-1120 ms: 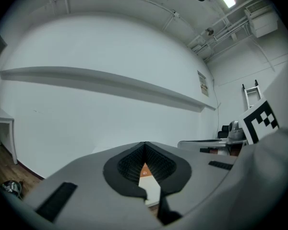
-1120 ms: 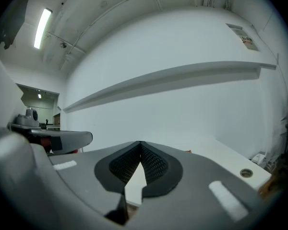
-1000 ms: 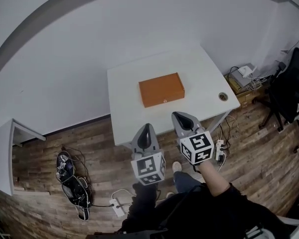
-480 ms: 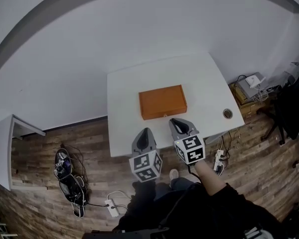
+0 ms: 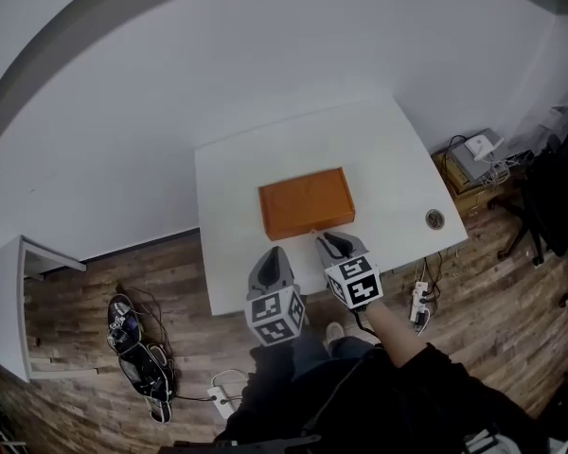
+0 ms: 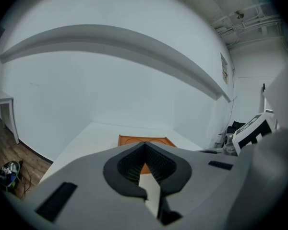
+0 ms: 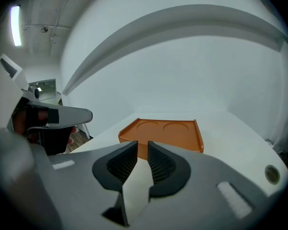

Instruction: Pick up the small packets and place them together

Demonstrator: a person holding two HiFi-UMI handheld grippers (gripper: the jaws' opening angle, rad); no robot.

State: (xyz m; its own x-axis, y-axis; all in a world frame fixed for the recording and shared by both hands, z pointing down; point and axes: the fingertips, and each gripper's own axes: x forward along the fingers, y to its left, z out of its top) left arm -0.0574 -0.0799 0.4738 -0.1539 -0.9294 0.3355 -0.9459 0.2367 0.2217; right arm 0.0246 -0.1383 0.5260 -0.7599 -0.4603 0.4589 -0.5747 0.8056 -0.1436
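In the head view both your hands have come forward over the near edge of the desk [image 5: 398, 159]; the left hand-held gripper [image 5: 273, 253] and the right hand-held gripper [image 5: 329, 242] now point at the orange box [image 5: 306, 201], which lies just ahead of the right one. In the left gripper view the jaws are clenched on nothing. In the right gripper view the jaws have just been opening to a narrow gap, empty, with the box directly in front. No small packets show in any view, so I judge you are only approaching
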